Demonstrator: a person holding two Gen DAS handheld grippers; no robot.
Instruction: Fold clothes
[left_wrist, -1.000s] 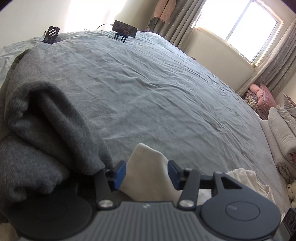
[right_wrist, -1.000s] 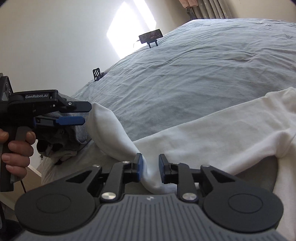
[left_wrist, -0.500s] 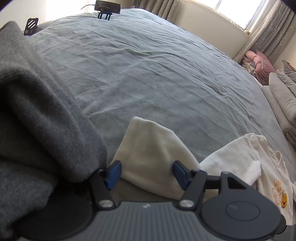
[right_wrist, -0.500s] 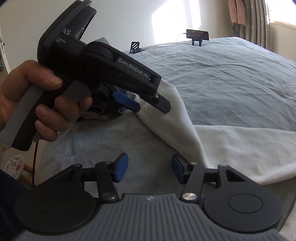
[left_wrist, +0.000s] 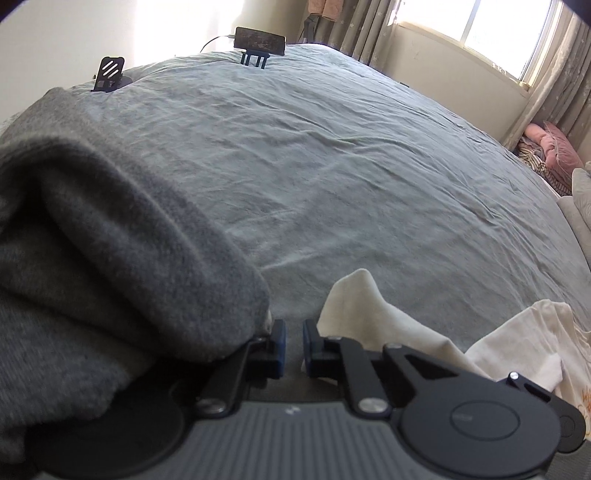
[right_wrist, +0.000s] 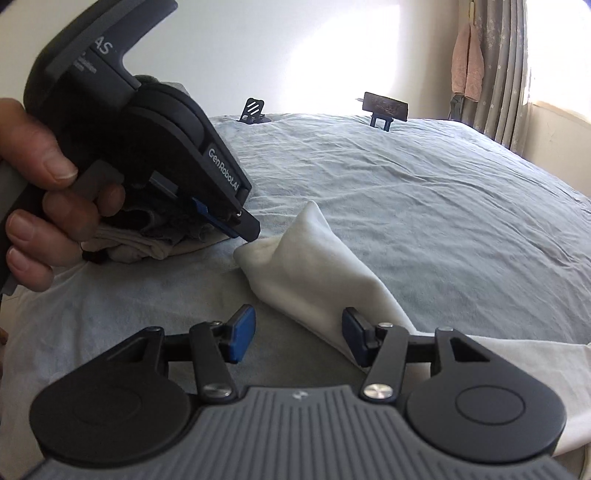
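A cream white garment (right_wrist: 314, 266) lies on the grey-blue bed sheet (right_wrist: 424, 206), one sleeve end pulled up into a peak. It also shows in the left wrist view (left_wrist: 369, 317). My left gripper (left_wrist: 293, 341) has its jaws nearly together beside the sleeve's left edge; from the right wrist view its tip (right_wrist: 243, 230) touches the sleeve's end. No cloth shows between its pads. My right gripper (right_wrist: 297, 332) is open, low over the sheet, with the sleeve crossing its right finger (right_wrist: 354, 328).
A folded grey sweater pile (left_wrist: 103, 236) sits at the left, also seen behind the left gripper (right_wrist: 155, 229). A phone on a stand (left_wrist: 258, 38) and a small black stand (left_wrist: 109, 74) are at the bed's far edge. Pink bedding (left_wrist: 550, 147) lies right, by the window.
My right gripper let go of the sleeve and opened wide. My left gripper went from wide open to nearly shut at the sleeve's end, which now stands in a peak.
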